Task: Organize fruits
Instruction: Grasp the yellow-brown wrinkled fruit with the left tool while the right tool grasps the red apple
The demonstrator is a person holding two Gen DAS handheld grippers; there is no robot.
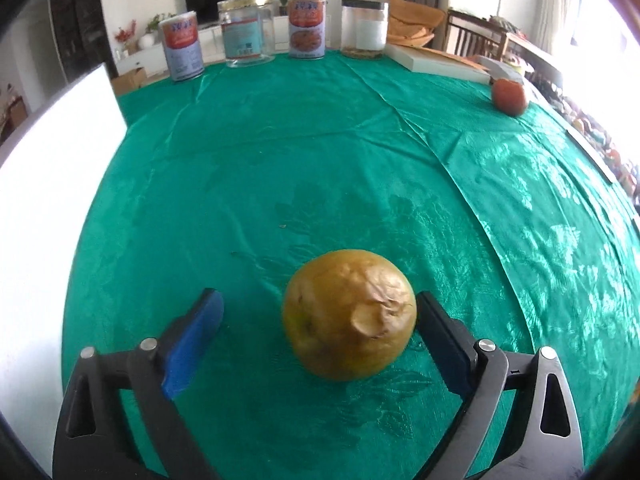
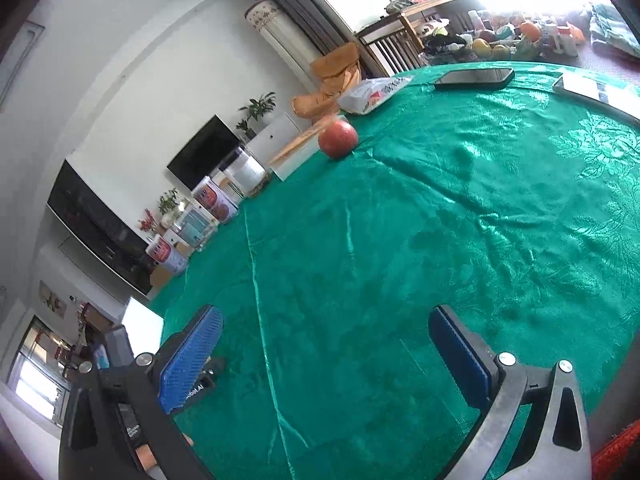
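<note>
Both grippers' fingers spread wide, empty: left gripper (image 1: 320, 336) flanks wrinkled yellow fruit (image 1: 349, 315); right gripper (image 2: 326, 354) over glossy green cloth (image 2: 400, 220).

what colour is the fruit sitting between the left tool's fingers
Yellowish brown, with a wrinkled patch; the fruit shows best in the left wrist view.

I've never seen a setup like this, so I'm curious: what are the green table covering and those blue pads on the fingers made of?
The shiny green tablecloth looks like satin-type woven fabric: glossy highlights, a woven leaf pattern, creases and folds. The blue finger pads on the right hand-held gripper look like matte rubber or soft plastic, with a fine ribbed grid texture; which one, I can't tell.
</note>
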